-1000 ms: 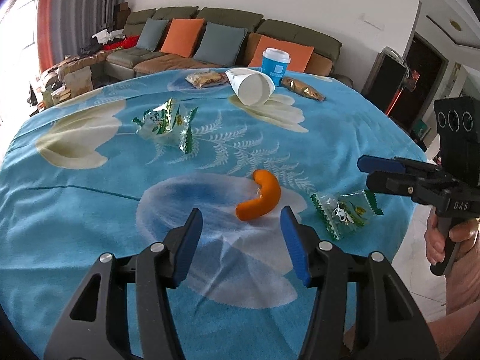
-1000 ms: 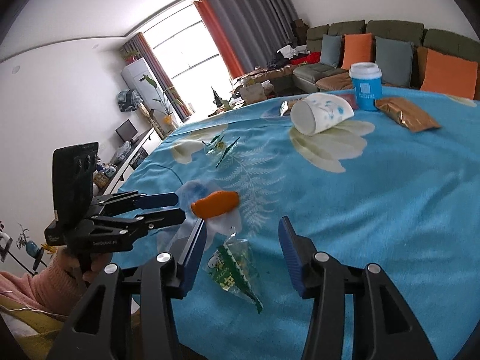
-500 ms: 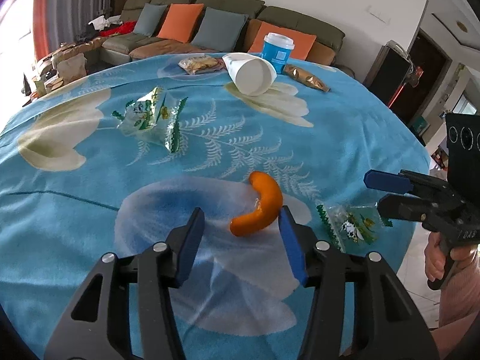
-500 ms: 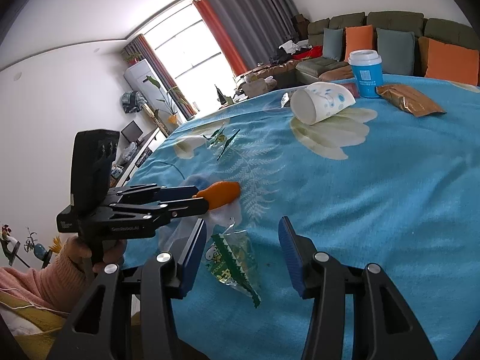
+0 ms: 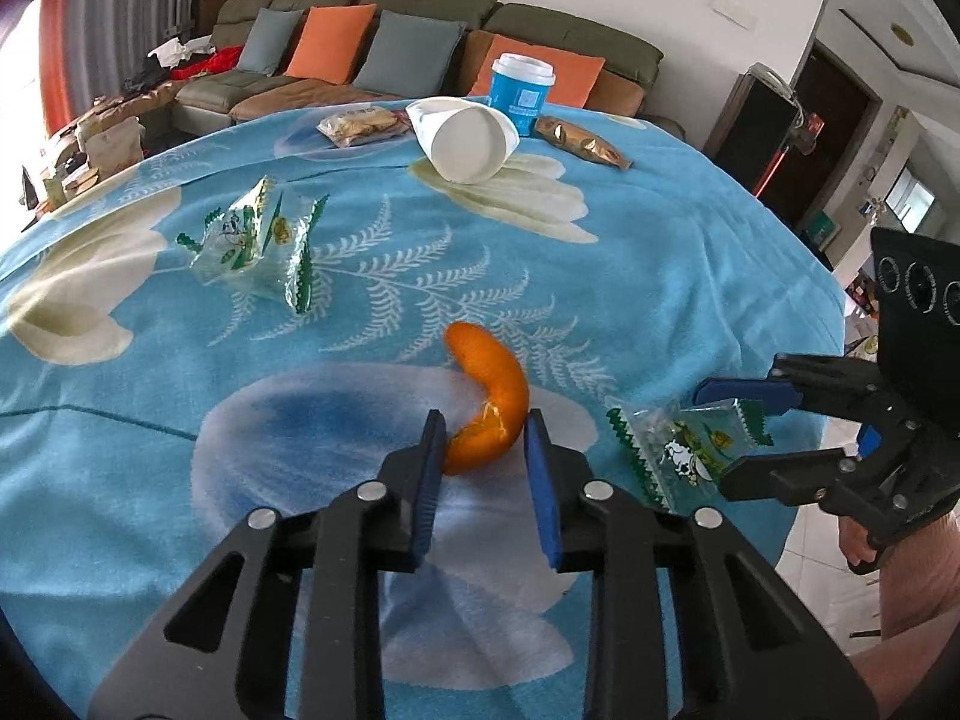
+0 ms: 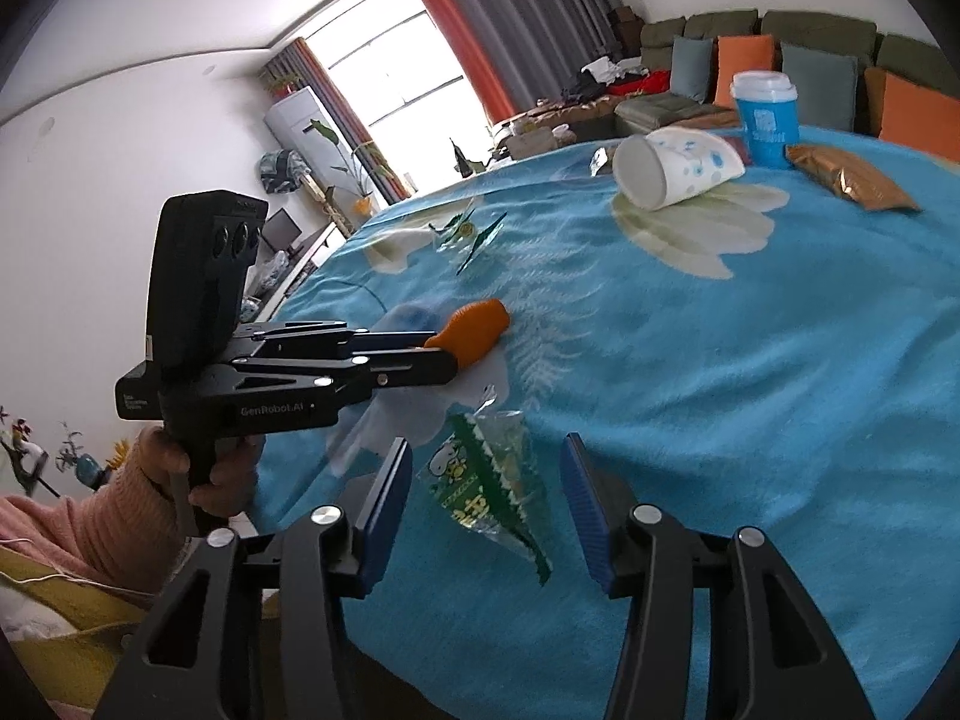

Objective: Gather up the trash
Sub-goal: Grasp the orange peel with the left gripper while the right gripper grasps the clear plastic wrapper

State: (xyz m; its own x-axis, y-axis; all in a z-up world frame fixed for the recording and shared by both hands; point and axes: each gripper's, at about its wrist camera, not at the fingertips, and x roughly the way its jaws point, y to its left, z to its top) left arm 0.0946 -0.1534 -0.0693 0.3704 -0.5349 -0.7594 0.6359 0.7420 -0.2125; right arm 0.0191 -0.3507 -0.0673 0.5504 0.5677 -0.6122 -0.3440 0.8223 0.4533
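An orange peel (image 5: 489,402) lies curved on the blue flowered tablecloth (image 5: 660,276). My left gripper (image 5: 483,441) has its jaws narrowed around the peel's near end; it also shows in the right wrist view (image 6: 447,354), pinching the peel (image 6: 480,324). A clear green-printed wrapper (image 6: 489,489) lies near the table's edge. My right gripper (image 6: 486,501) is open, its jaws on either side of that wrapper (image 5: 684,450). In the left wrist view the right gripper (image 5: 720,438) brackets it.
A second wrapper (image 5: 252,240) lies at the left. A tipped white paper cup (image 5: 465,138), a blue lidded cup (image 5: 521,93), a brown packet (image 5: 582,141) and a snack pack (image 5: 360,123) sit at the far side. A sofa stands behind.
My left gripper moved forward and its jaws narrowed onto the peel's end. My right gripper advanced so its open jaws bracket the wrapper.
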